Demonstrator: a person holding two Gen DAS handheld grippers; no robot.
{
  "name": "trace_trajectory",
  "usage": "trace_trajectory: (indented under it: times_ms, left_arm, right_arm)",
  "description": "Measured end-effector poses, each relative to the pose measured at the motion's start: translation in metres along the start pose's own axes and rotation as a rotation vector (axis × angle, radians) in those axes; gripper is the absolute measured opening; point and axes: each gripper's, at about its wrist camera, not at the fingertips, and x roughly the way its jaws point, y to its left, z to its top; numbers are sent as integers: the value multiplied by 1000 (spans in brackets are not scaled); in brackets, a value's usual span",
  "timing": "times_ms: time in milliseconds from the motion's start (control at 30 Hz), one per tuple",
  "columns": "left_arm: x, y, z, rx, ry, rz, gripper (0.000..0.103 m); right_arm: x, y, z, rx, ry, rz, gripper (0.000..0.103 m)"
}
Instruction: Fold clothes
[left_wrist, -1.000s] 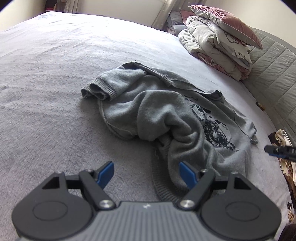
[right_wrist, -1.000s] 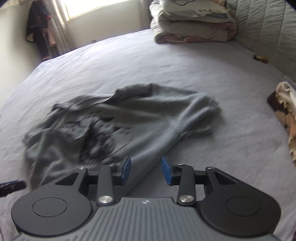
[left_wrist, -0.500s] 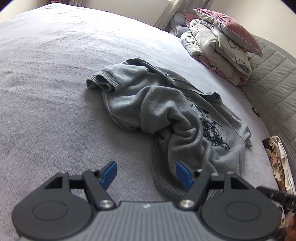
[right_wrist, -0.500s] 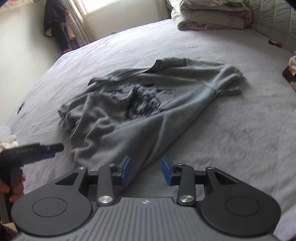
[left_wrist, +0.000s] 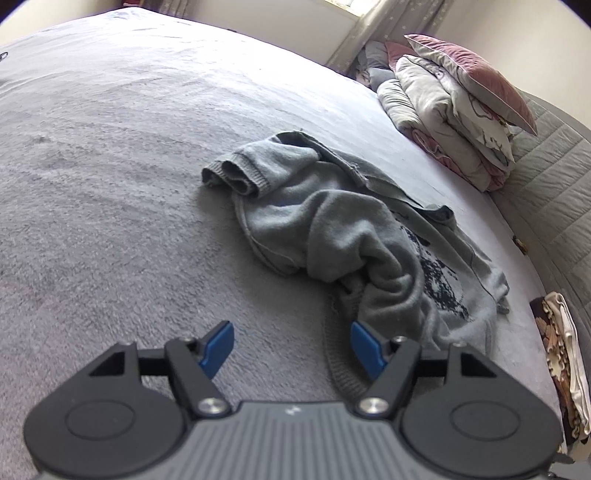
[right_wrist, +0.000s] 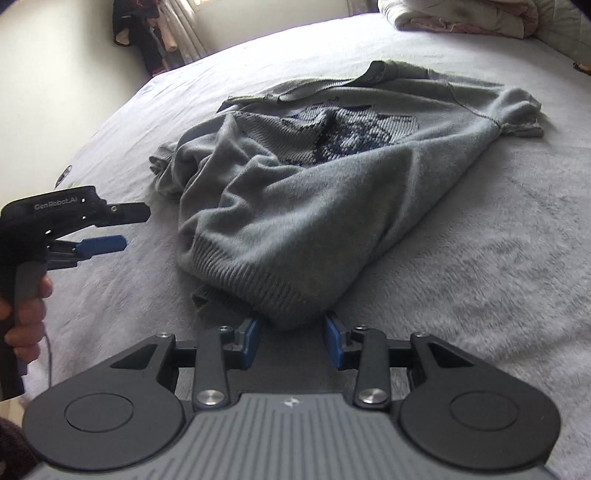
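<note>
A grey knitted sweater (left_wrist: 332, 229) with a dark chest print lies crumpled on the grey bedspread (left_wrist: 110, 184). One sleeve is bunched at its far left. My left gripper (left_wrist: 291, 347) hovers open over bare bedspread, and the ribbed hem curls past its right fingertip. In the right wrist view the sweater (right_wrist: 295, 206) spreads ahead, with its ribbed hem corner (right_wrist: 288, 306) bulging between the tips of my right gripper (right_wrist: 293, 339). That gripper stands open and its pads do not press the cloth. The left gripper (right_wrist: 125, 229) shows there too, left of the hem, held by a hand (right_wrist: 26, 306).
Folded duvets topped by a pink pillow (left_wrist: 454, 110) are stacked at the head of the bed, against a quilted headboard (left_wrist: 554, 184). A patterned cloth (left_wrist: 561, 350) lies at the bed's right edge. Clothes (right_wrist: 147, 33) hang by the curtain.
My right gripper has swung in and down toward the sweater's hem, which now sits between its fingertips. The left gripper's jaws have narrowed a little and it has rolled slightly.
</note>
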Motion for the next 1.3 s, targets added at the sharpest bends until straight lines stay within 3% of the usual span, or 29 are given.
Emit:
trace_trajectory:
  times_ms: [33, 100, 200, 400, 567, 733, 967, 1300]
  left_arm:
    - [2, 1, 2, -2, 0, 4, 71]
    - [8, 1, 5, -2, 1, 12, 71]
    - [20, 1, 10, 0, 8, 28, 70]
    - [40, 0, 19, -39, 2, 10, 69]
    - [50, -5, 24, -91, -21, -59, 69]
    - [56, -17, 25, -75, -63, -80, 69]
    - [64, -34, 40, -14, -147, -113, 63]
    - [114, -34, 79, -18, -161, -87, 63]
  right_arm:
    - [2, 0, 1, -1, -7, 0, 36]
    - [5, -2, 7, -1, -10, 11, 11]
    - [3, -8, 20, -6, -18, 17, 6]
    - [-11, -29, 55, -8, -81, -23, 5]
    - [-17, -54, 88, -2, -150, -88, 4]
    - [-11, -91, 106, 28, -206, -153, 4]
    - [23, -123, 120, 16, -185, -241, 4]
    - [39, -143, 130, 74, -161, -227, 5]
